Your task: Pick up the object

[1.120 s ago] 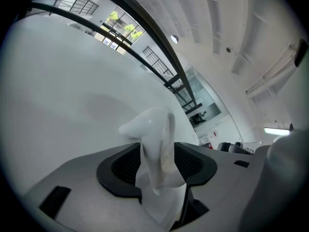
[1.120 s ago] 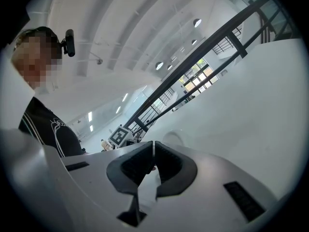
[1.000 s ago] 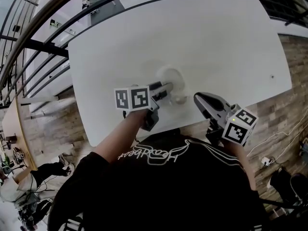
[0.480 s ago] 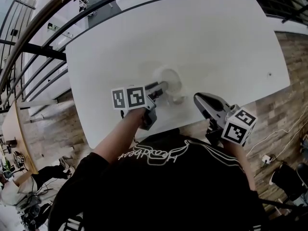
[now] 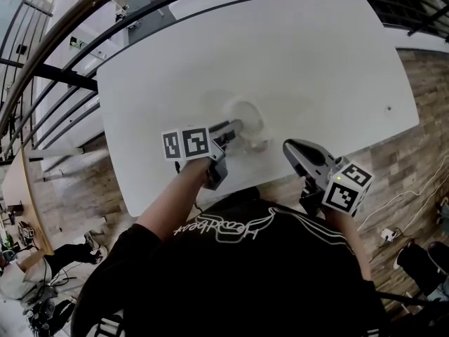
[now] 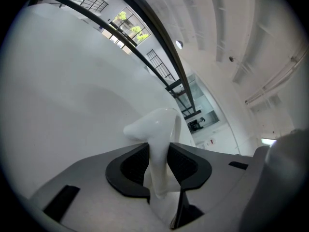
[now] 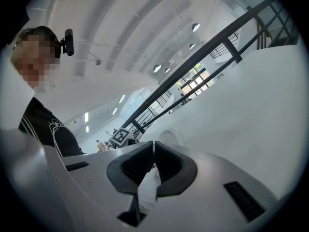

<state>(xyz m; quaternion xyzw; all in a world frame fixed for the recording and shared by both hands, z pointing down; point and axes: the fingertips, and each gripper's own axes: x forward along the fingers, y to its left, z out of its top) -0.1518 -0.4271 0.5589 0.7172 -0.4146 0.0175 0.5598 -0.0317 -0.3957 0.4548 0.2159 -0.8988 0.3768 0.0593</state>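
Head view: the white object [image 5: 247,120], perhaps a jug, sits by the worktop's [image 5: 316,62] near edge, at the left gripper [image 5: 231,128] tips. Left gripper view: jaws, just closing, pinch its upright wall. Right gripper view: the right gripper [image 7: 151,161] is closed, empty, and farther off.

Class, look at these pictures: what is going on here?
A person works two handheld grippers over a white table. The left gripper has just been closing its jaws and now pinches the white object, which sits on the table. The right gripper hangs beside it, jaws together and empty.
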